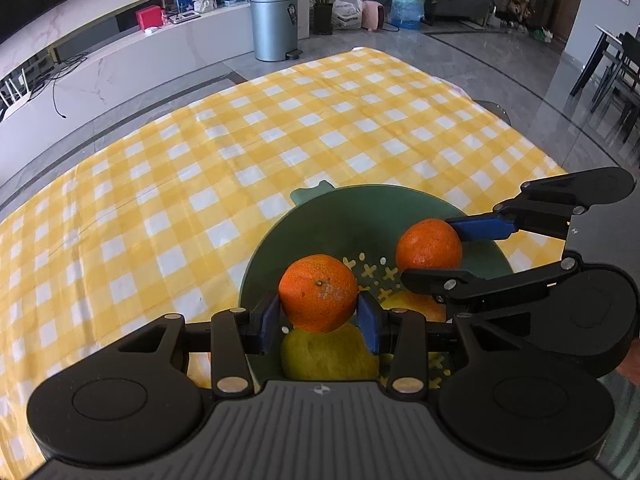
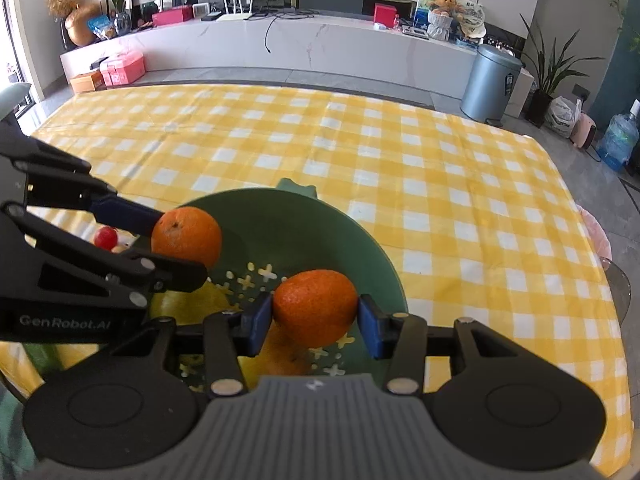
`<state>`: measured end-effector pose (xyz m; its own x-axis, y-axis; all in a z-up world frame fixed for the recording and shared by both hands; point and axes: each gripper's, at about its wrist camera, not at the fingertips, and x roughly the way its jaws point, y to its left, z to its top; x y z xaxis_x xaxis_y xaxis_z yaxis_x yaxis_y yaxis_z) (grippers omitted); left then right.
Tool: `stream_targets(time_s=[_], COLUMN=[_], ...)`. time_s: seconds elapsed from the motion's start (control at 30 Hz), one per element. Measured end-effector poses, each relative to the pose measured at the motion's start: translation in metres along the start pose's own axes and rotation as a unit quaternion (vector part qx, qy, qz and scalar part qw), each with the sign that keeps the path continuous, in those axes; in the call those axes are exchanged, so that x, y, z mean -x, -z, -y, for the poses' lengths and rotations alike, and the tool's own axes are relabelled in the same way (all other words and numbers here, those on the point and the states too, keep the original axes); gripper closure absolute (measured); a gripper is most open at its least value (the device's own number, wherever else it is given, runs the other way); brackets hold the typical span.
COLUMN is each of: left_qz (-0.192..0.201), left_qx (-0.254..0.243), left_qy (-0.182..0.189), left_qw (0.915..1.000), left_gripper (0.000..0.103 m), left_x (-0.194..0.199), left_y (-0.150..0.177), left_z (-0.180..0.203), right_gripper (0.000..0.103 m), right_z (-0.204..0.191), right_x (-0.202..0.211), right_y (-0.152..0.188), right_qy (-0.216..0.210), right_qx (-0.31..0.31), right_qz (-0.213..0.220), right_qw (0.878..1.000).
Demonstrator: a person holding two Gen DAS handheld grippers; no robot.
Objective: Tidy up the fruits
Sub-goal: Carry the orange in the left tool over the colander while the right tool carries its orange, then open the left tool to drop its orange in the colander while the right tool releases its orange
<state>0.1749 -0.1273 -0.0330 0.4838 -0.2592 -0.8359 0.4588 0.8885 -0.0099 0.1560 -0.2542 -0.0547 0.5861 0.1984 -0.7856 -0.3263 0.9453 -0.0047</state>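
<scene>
Yellow and white checked cloth (image 1: 280, 128) covers the big table, filling most of both views. Low in the middle sits a green bowl (image 1: 400, 208) with cross-shaped holes. Above it, the left gripper (image 1: 318, 314) squeezes one orange (image 1: 318, 292). The right gripper (image 2: 315, 316) squeezes another orange (image 2: 315, 307). Yellow fruit (image 1: 328, 354) lies in the bowl under them. At the left edge of the right view peeks a small red fruit (image 2: 105, 237)

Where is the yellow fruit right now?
In the left wrist view, the yellow fruit lies in the green bowl, under the orange held by the left hand-held gripper.
</scene>
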Motion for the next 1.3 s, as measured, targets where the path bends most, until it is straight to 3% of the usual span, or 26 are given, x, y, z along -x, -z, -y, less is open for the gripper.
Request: stream_targets(time_s=[0.43, 0.93, 1.3], left_qz=[-0.033, -0.041, -0.035], left_qx=[-0.015, -0.034, -0.051], left_qy=[-0.011, -0.011, -0.025], left_qw=[0.9993, 0.9985, 0.9978], left_gripper=[0.056, 0.056, 0.045], left_x=[-0.036, -0.044, -0.036], left_y=[-0.005, -0.004, -0.002], left_z=[-0.006, -0.004, 0.002], right_gripper=[0.059, 0.059, 0.057], right_z=[0.004, 0.0, -0.005], right_x=[-0.033, -0.044, -0.043], right_y=[-0.001, -0.001, -0.002], right_qy=[0.0, 0.01, 0.018], right_qx=[0.012, 0.045, 0.064], right_qz=[-0.028, -0.036, -0.051], right_qw=[1.0, 0.998, 0.996])
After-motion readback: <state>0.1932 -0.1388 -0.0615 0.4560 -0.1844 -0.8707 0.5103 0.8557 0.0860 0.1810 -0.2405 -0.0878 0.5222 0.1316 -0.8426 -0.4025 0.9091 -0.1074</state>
